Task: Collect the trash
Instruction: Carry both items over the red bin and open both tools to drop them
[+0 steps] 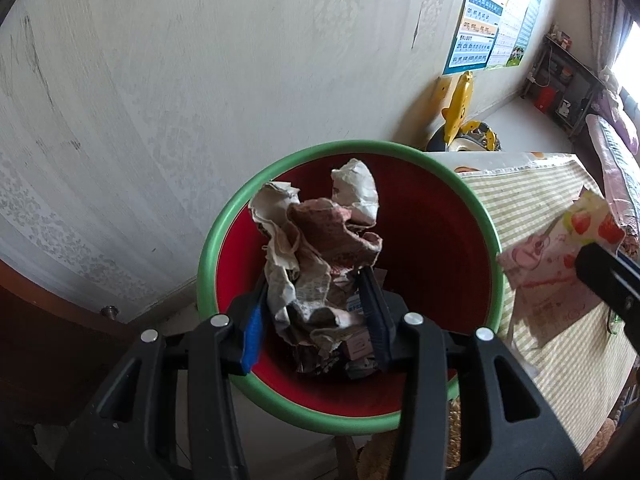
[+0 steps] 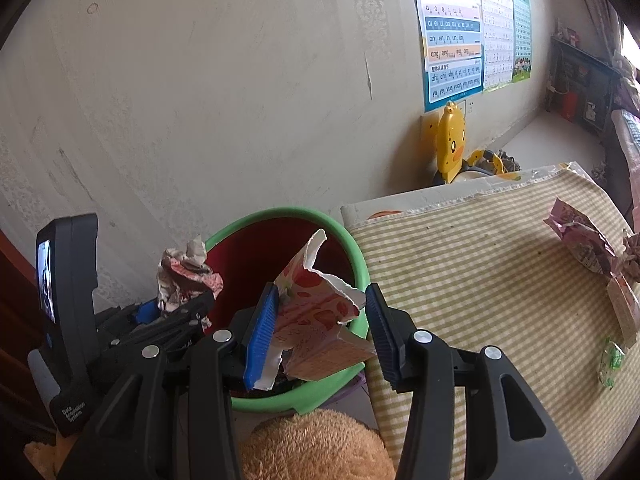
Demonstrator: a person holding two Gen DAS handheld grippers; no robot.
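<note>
Crumpled paper point(image 1: 320, 264) sits clamped between left fingers point(image 1: 252, 332) over bin point(image 1: 472, 216)

A lived-in family room in a home, judging by the wall point(image 2: 200, 100) of pale patterned wallpaper. Pinned to it are children's phonics charts point(image 2: 452, 40); at its foot stands a yellow duck ride-on toy point(image 2: 450, 142). Near that wall a green-checked cloth point(image 2: 480, 260) covers a table, and farther along it stands a cluttered shelf point(image 2: 580, 80) (contents too small to tell).
</note>
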